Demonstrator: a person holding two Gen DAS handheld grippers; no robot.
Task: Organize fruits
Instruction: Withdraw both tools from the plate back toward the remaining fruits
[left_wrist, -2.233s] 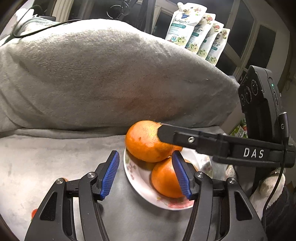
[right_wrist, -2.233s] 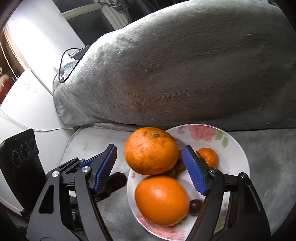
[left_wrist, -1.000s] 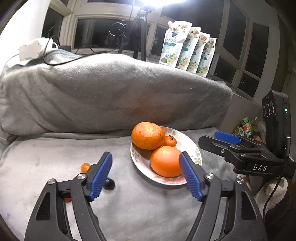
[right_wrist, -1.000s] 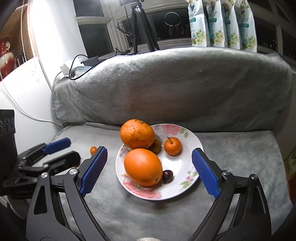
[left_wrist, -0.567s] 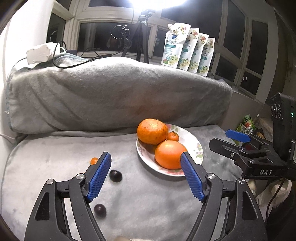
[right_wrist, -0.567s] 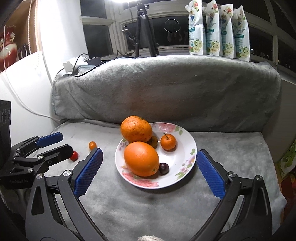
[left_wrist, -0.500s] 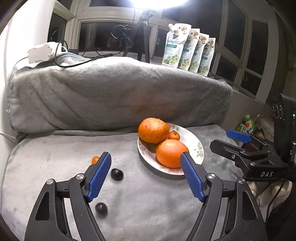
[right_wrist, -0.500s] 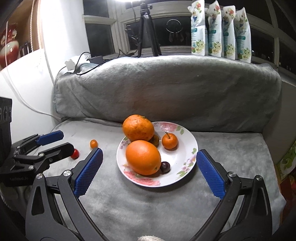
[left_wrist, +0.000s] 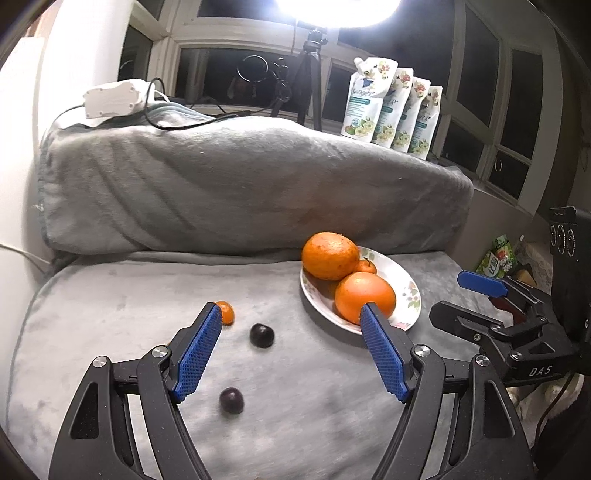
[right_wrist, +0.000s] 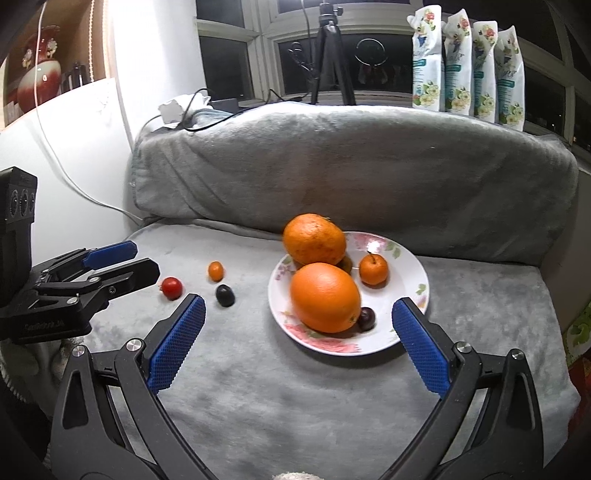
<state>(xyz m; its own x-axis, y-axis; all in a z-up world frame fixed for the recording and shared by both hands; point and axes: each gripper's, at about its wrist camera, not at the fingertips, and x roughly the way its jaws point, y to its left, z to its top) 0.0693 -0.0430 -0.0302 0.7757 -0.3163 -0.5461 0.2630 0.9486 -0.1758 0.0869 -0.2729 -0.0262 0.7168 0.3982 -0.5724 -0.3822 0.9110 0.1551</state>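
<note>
A flowered white plate (right_wrist: 413, 269) sits on a grey blanket and holds two big oranges (right_wrist: 314, 239) (right_wrist: 325, 297), a small tangerine (right_wrist: 373, 269) and a dark plum (right_wrist: 366, 318). Left of it on the blanket lie a small orange fruit (right_wrist: 216, 270), a red tomato-like fruit (right_wrist: 171, 288) and a dark plum (right_wrist: 225, 295). The left wrist view shows the plate (left_wrist: 410, 291), the small orange fruit (left_wrist: 226, 312) and two dark plums (left_wrist: 262, 335) (left_wrist: 231, 400). My left gripper (left_wrist: 290, 308) is open above the plums. My right gripper (right_wrist: 299, 302) is wide open in front of the plate, holding nothing.
A blanket-covered backrest (right_wrist: 351, 162) rises behind the seat. On the sill behind it stand several pouches (right_wrist: 465, 59), a tripod (right_wrist: 330, 55) and a white adapter with cables (left_wrist: 112, 99). A white wall closes the left side. Packages (left_wrist: 498, 258) lie beyond the right edge.
Both grippers have drawn back from the plate, so it looks smaller and farther. The left view has swung left, bringing the loose plums into sight. The right jaws stand slightly wider.
</note>
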